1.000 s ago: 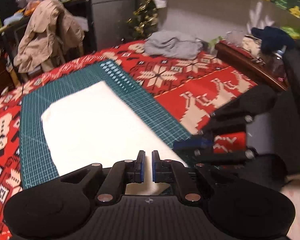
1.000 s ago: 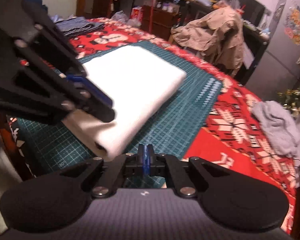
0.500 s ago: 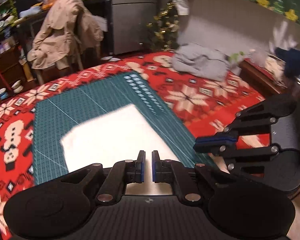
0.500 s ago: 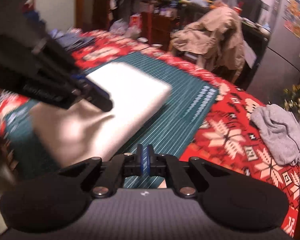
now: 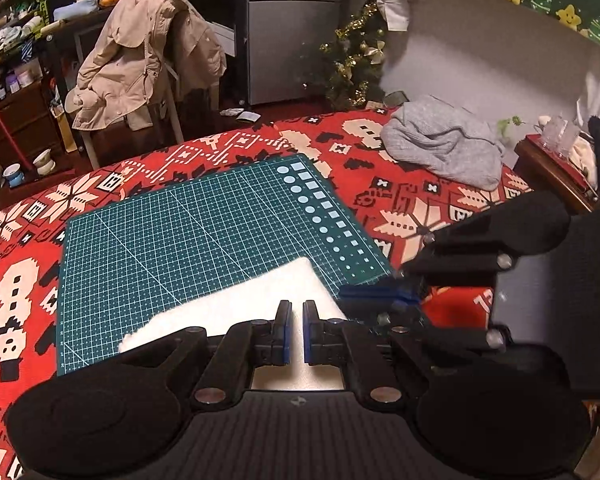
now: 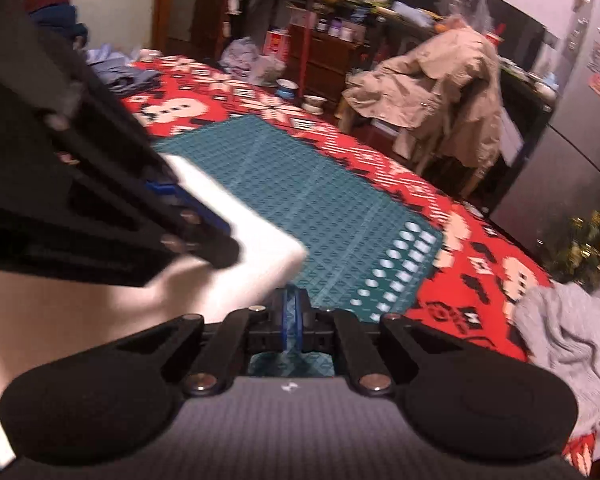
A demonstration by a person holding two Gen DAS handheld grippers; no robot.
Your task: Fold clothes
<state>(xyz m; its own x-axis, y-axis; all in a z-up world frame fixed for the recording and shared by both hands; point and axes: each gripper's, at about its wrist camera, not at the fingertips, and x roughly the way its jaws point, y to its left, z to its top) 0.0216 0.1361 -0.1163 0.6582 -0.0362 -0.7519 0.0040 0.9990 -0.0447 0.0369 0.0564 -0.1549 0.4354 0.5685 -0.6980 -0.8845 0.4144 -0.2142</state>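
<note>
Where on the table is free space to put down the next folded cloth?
The far half of the green cutting mat, beyond the white folded cloth, is bare. The red tablecloth between mat and grey garment is also free. The near edge is crowded by both grippers.

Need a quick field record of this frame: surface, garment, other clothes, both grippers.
surface: green cutting mat on a red patterned cloth
garment: white folded cloth on the mat's near part, below both grippers
other clothes: grey garment crumpled on the red cloth, off the mat; beige coat draped over a chair behind
left gripper: fingers slightly apart, nothing between them, over the white cloth
right gripper: fingers closed together, nothing visibly held
image quality: right wrist view motion-blurred
</note>
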